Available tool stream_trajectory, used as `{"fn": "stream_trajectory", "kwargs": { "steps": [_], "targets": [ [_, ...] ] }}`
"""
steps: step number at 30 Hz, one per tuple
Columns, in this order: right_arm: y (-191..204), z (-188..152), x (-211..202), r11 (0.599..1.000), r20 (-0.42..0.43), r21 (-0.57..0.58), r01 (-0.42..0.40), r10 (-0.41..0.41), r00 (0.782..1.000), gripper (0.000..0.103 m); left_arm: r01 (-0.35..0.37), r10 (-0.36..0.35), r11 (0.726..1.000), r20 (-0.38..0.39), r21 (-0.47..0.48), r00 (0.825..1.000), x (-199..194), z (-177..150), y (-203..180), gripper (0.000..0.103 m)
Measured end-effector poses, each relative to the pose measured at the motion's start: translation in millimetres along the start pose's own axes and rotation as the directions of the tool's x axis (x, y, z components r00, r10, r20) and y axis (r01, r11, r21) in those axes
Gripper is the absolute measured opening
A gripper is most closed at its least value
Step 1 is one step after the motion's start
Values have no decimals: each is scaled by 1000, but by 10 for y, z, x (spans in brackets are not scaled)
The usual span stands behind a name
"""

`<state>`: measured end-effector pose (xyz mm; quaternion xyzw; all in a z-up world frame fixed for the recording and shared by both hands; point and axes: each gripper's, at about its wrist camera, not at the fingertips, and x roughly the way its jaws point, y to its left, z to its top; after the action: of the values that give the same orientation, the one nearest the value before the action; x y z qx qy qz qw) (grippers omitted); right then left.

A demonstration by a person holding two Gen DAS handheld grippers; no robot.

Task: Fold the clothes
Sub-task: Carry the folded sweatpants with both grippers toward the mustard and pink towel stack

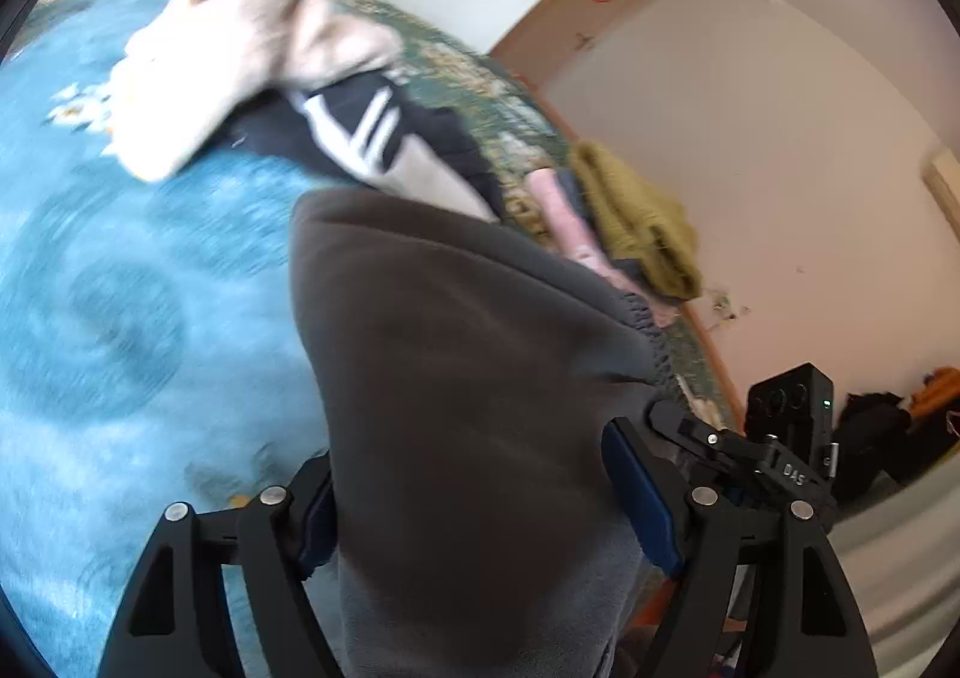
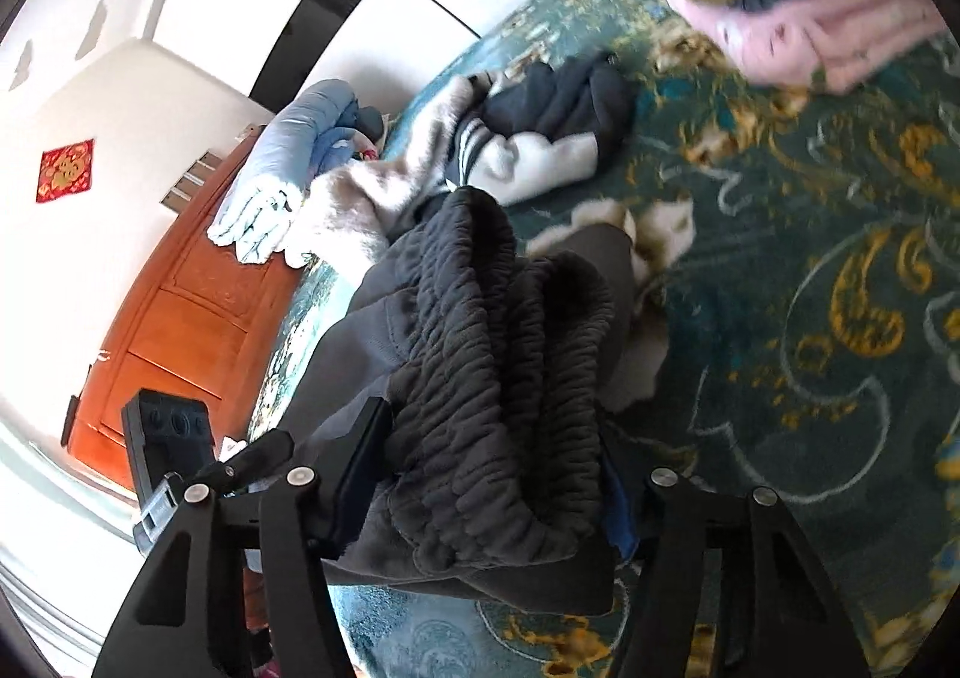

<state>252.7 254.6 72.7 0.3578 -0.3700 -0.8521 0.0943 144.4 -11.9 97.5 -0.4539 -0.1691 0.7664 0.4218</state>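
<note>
Left gripper (image 1: 480,504): clenched on a fold of the dark grey sweatpants (image 1: 456,378), the cloth bunched between its two blue-padded fingers (image 1: 642,504) and filling the near middle of the left wrist view.
Right gripper (image 2: 480,504): clamped on the gathered elastic waistband (image 2: 498,378) of the same garment, the ribbed band draped over and between the fingers.
Dark grey sweatpants: held up at both ends, hanging above the bed cover; in the right wrist view the rest of the fabric trails away from the waistband toward the clothes pile.
Other gripper seen from the left: the black body of the right tool (image 1: 792,426) sits just beside the grey cloth at lower right.
Bed cover (image 2: 810,288): blue-green with gold and pale scroll patterns, under all the clothes; it looks blurred and bluer in the left wrist view.
Unfolded pile: a black garment with white stripes (image 1: 360,132) lies past the sweatpants, touching a cream fleece garment (image 1: 240,30).
Folded stack: an olive knit (image 1: 636,216) on top, a dark layer and a pink piece (image 2: 804,42) below, near the bed's edge.
Light blue quilt (image 2: 288,168): rolled, at the far side of the bed, next to the cream fleece.
Wooden panel (image 2: 186,318): orange-brown, beside the bed.
Wall (image 1: 750,138): white, with a red square decoration (image 2: 65,171).
</note>
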Motion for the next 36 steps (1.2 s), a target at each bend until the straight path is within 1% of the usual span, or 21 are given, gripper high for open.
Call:
{"fn": "stream_trajectory", "kwargs": {
  "steps": [2,4,7,9,12,14,20,23,26,27,30,32,33,36],
  "targets": [
    [44,114,-135,1000,20,-21,0,0,1000,63,28,-28,999,8,31,1000,30,114,-141,80],
    [106,298,-303,998,48,-54,10,-8,999,63,63,-66,993,20,95,998,100,343,-391,80],
    [185,747,-628,993,96,-107,42,-32,995,63,124,-131,977,32,172,991,276,756,-769,80],
    [186,1121,-851,990,130,-121,69,-53,990,63,165,-177,964,41,210,983,442,1054,-1008,80],
    [49,1695,-1129,988,184,-106,110,-90,979,63,190,-210,954,63,233,976,794,1476,-1287,80],
    [-110,2049,-1269,987,216,-78,144,-124,968,63,201,-222,949,62,245,973,1065,1688,-1429,80],
    [-552,2750,-1467,973,266,-52,224,-202,943,63,206,-237,925,58,320,970,1863,2179,-1862,80],
    [-745,3050,-1554,963,305,-41,266,-241,921,63,200,-237,908,56,369,970,2257,2312,-2082,80],
    [-947,3277,-1614,951,343,-18,308,-283,895,63,195,-231,909,54,369,972,2622,2407,-2143,80],
    [-1022,3327,-1617,951,350,-12,310,-286,892,63,188,-226,910,62,369,972,2708,2415,-2139,80],
    [-1295,3412,-1543,955,363,11,295,-279,889,63,162,-206,916,86,367,975,2920,2409,-2106,80],
    [-1450,3378,-1453,959,359,30,283,-274,892,63,144,-183,919,73,367,980,3021,2346,-2080,80],
    [-1539,3358,-1401,958,352,42,282,-279,894,63,134,-171,917,65,376,983,3056,2314,-2069,80],
    [-1730,3300,-1407,962,348,64,265,-270,898,63,108,-148,900,65,421,987,3065,2219,-2054,81]
  ]
}}
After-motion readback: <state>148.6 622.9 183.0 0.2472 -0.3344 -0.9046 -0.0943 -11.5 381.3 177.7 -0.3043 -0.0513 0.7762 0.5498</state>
